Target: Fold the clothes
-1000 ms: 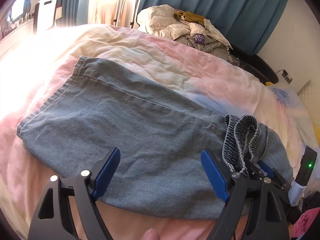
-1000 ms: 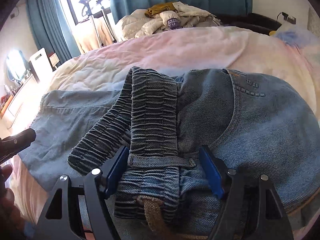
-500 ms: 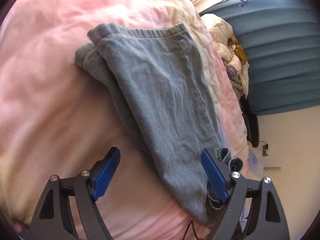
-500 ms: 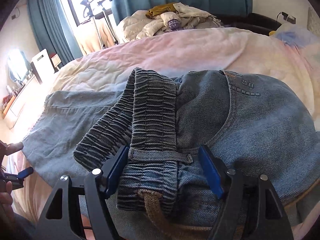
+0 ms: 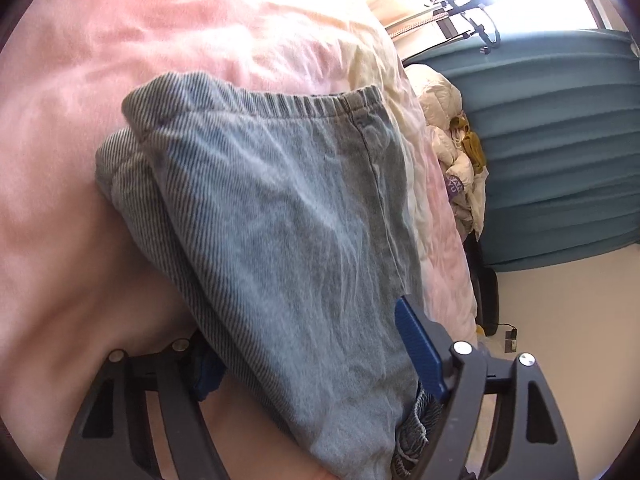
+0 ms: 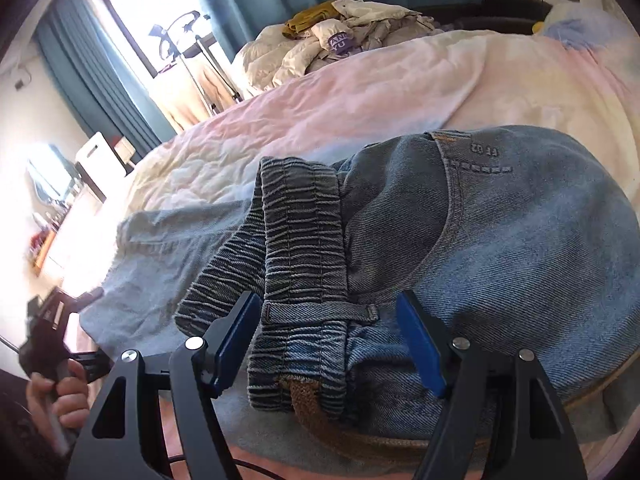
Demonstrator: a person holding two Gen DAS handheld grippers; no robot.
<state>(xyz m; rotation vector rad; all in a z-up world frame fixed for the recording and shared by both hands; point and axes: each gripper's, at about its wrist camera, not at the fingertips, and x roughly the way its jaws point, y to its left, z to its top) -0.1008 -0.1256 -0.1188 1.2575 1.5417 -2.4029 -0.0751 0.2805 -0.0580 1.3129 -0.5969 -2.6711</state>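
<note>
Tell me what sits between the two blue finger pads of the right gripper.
In the right wrist view, the right gripper is open and straddles the gathered elastic waistband of the denim jeans, with a belt loop and a brown drawcord there too.

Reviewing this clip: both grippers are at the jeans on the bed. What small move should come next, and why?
Probably close the left gripper on the leg of the faded blue denim jeans that lies between its open blue pads. That leg already sits in the gap, while the right gripper straddles the ribbed elastic waistband, also open. Neither has a hold yet, so nothing can be folded across the pink bedspread.
</note>
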